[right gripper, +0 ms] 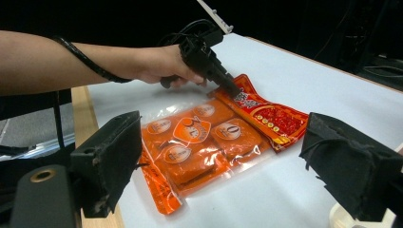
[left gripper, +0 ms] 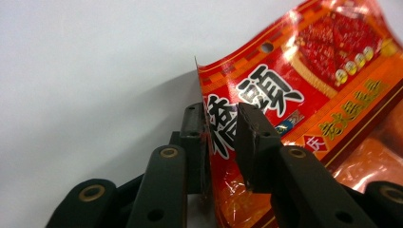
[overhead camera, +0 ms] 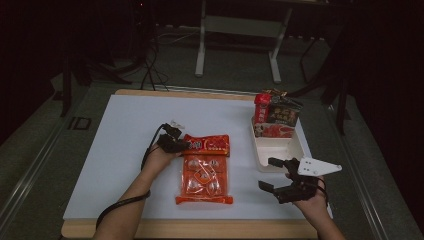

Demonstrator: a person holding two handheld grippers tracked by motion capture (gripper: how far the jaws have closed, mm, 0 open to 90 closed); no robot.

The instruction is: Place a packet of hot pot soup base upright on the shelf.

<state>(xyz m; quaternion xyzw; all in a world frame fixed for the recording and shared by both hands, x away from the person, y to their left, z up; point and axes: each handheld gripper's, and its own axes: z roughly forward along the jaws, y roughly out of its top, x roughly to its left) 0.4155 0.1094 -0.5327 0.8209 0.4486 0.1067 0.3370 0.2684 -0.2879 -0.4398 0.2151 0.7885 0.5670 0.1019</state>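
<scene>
Left tongs: our left tongs (left gripper: 221,137) straddle the upper left corner of the red snack packet (overhead camera: 205,167), jaws nearly shut on its printed header, one pad maybe not yet pressing.
Right tongs: our right tongs (overhead camera: 272,175) hang open, holding nothing, near the table's right edge.
Packet: flat mid-table, left of the white tray (overhead camera: 277,150).
Risk: we judge the thin, slick film could slip or tear when lifted by one corner.
</scene>
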